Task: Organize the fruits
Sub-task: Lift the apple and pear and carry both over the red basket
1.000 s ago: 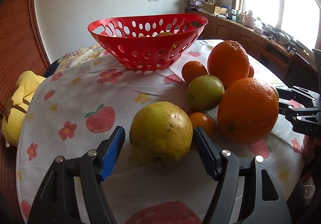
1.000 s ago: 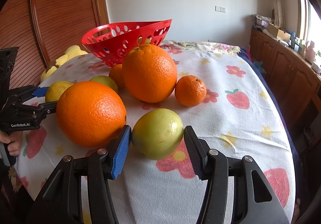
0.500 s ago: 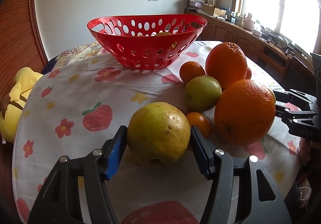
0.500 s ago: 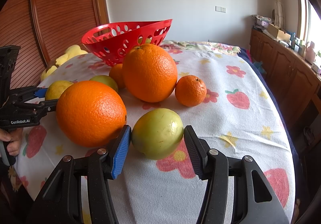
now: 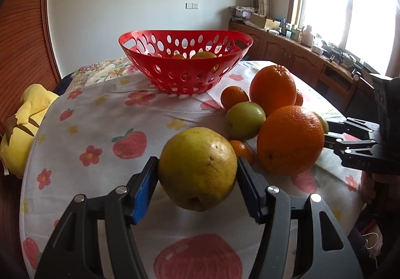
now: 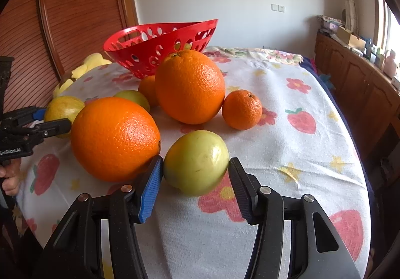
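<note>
Since earlier: left gripper (image 5: 197, 185) clenched round yellow pear (image 5: 197, 169), lifted for far red perforated basket (image 5: 186, 64); right gripper (image 6: 195, 179) brackets green fruit (image 6: 196, 161), grip uncertain.

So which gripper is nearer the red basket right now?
Left. The left gripper holds a yellow pear straight in front of the red basket; the right gripper sits behind the oranges, farther off.

1. Yellow pear (image 5: 197, 169) sits clamped between the left claw (image 5: 197, 190) pads, lifted off the table.
2. Green fruit (image 6: 196, 162) lies between the right claw (image 6: 196, 186) pads, both touching.
3. Red basket (image 5: 186, 64) stands beyond both claws.
</note>
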